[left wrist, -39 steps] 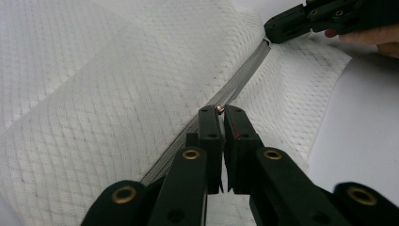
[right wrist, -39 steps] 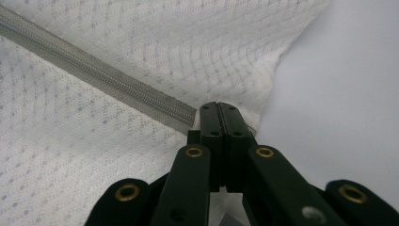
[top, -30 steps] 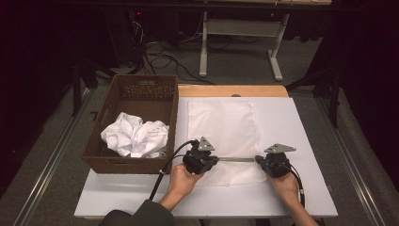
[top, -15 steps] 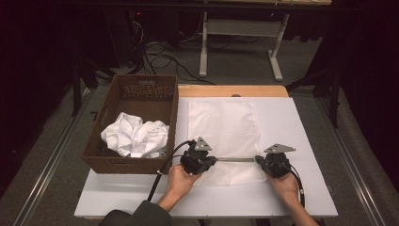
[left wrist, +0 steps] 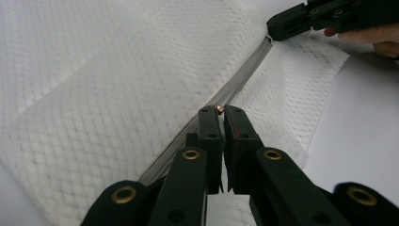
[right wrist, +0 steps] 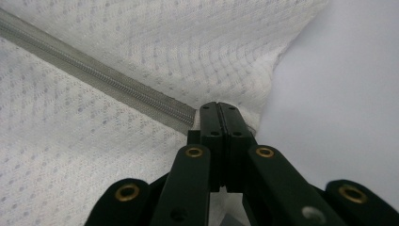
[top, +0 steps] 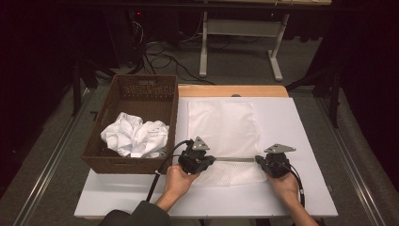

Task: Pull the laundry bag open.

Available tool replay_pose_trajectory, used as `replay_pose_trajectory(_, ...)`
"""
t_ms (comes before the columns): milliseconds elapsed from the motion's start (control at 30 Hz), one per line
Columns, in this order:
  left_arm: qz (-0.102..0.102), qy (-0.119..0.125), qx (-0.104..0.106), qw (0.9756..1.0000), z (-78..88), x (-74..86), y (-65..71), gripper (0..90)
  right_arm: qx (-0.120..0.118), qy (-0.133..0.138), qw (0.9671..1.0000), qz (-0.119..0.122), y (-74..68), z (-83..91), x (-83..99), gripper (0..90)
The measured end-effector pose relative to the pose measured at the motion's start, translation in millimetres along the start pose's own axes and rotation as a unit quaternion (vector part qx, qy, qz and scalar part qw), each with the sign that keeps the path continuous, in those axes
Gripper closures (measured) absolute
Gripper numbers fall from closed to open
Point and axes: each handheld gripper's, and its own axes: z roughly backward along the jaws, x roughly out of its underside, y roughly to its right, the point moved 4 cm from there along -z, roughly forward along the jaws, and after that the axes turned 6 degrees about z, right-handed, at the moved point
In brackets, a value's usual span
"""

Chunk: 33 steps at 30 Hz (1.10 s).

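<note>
Two grippers pinch mesh bag [top: 226, 136] | left gripper [top: 207, 161] on zipper pull [left wrist: 219, 108], right gripper [top: 260, 160] on zipper's end | white table [top: 301, 141] bare right | wicker basket [top: 141, 89] left edge

In the lower middle of the high view, the left hand [top: 178, 181] gripped the left gripper [top: 201, 159], its forearm in a dark sleeve rising from the bottom edge. Lower right of centre, the right hand [top: 284, 185] held the right gripper [top: 263, 161], the bare forearm entering from the bottom right. Both grippers pointed inward, toward each other, each topped by a grey three-cornered plate, with a cable trailing back along the arm. In the left gripper view the jaws stood nearly together, a narrow slit between them. In the right gripper view the jaws were pressed flat together.
</note>
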Motion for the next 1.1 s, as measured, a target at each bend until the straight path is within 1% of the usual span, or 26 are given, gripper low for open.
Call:
replay_pose_trajectory(100,-0.001,0.001,-0.003,1.0000,1.5,1.0,-0.8,86.2,0.000,-0.002,1.0000,0.001,-0.1,0.2,0.0,90.0)
replay_pose_trajectory(200,0.001,0.002,-0.001,1.0000,2.8,1.8,-2.1,86.1,0.003,-0.002,1.0000,0.001,-0.4,0.1,-0.1,90.0)
replay_pose_trajectory(367,0.004,0.003,-0.009,0.9999,5.9,3.2,-5.3,86.1,0.001,-0.002,1.0000,0.000,-0.3,0.2,-0.1,90.0)
replay_pose_trajectory(400,0.005,0.003,-0.007,1.0000,6.4,3.5,-5.5,86.1,0.000,-0.002,1.0000,0.000,-0.3,0.2,0.0,90.0)
replay_pose_trajectory(600,0.001,0.000,-0.014,0.9999,7.6,4.8,-5.6,86.1,0.002,-0.001,1.0000,0.000,-0.4,0.1,0.0,90.0)
replay_pose_trajectory(1100,-0.001,-0.004,-0.017,0.9998,8.5,6.8,-6.9,86.1,0.002,-0.001,1.0000,0.001,-0.4,0.1,-0.1,90.0)
